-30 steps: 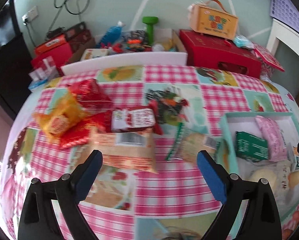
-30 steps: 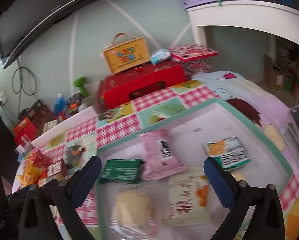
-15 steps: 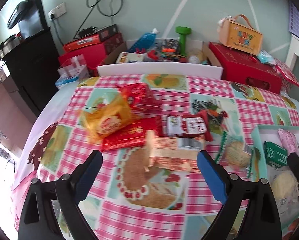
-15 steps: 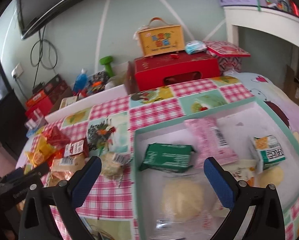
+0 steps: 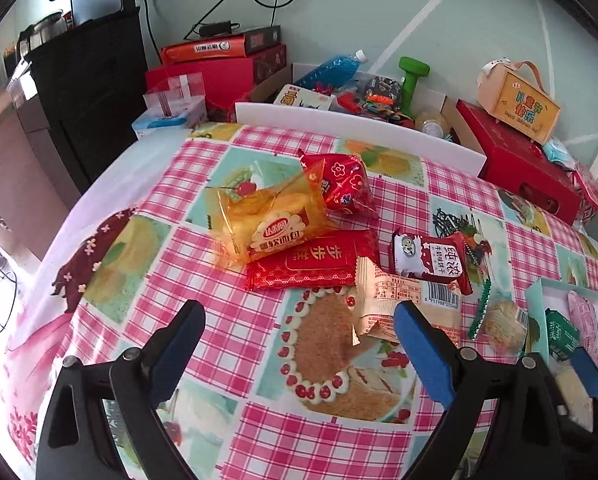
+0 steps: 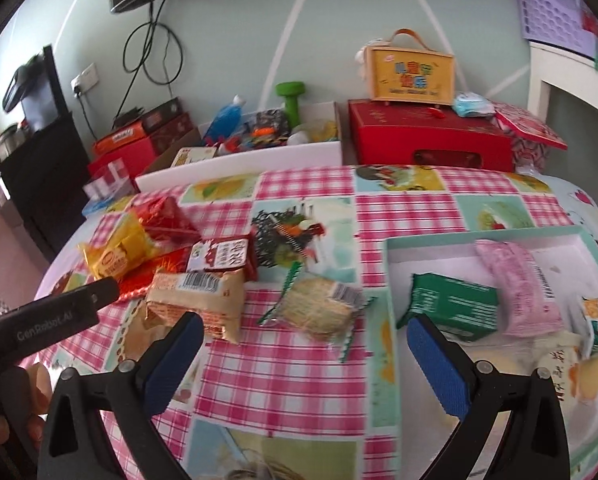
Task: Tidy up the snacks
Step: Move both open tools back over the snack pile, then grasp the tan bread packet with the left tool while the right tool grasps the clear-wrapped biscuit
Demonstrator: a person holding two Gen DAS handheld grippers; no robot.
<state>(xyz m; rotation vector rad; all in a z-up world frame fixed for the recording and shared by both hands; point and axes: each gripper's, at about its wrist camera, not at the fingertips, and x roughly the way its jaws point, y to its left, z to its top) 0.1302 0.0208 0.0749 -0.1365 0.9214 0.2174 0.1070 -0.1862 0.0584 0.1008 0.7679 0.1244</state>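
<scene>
Snacks are lying in a loose pile on a pink checked tablecloth point(image 5: 227, 320), waiting to go into a mint-rimmed tray point(image 6: 391, 280) at the table's right side. Both tools are hovering above the cloth with their jaws spread wide, and neither is gripping anything.

The left gripper point(image 5: 299, 330) is facing the pile, which is sitting ahead of it and a little to its right. A beige packet point(image 5: 403, 304) with a barcode is lying nearest, its corner just beside the right blue fingertip; its long axis is running roughly crosswise to the fingers. Farther ahead, a flat red packet point(image 5: 311, 266), a yellow bread bag point(image 5: 271, 220) and a red-and-white milk biscuit pack point(image 5: 429, 260) are overlapping one another.

The right gripper point(image 6: 303, 340) is looking at a clear-wrapped cracker point(image 6: 319, 308) lying almost directly between and just ahead of its fingertips, slightly angled, apart from the pile and just left of the tray wall. Inside the tray, a green packet point(image 6: 451, 306) and a pink packet point(image 6: 515, 280) are already resting.

Judging by position, the right hand is better placed for the cracker, the left for the beige packet.
</scene>
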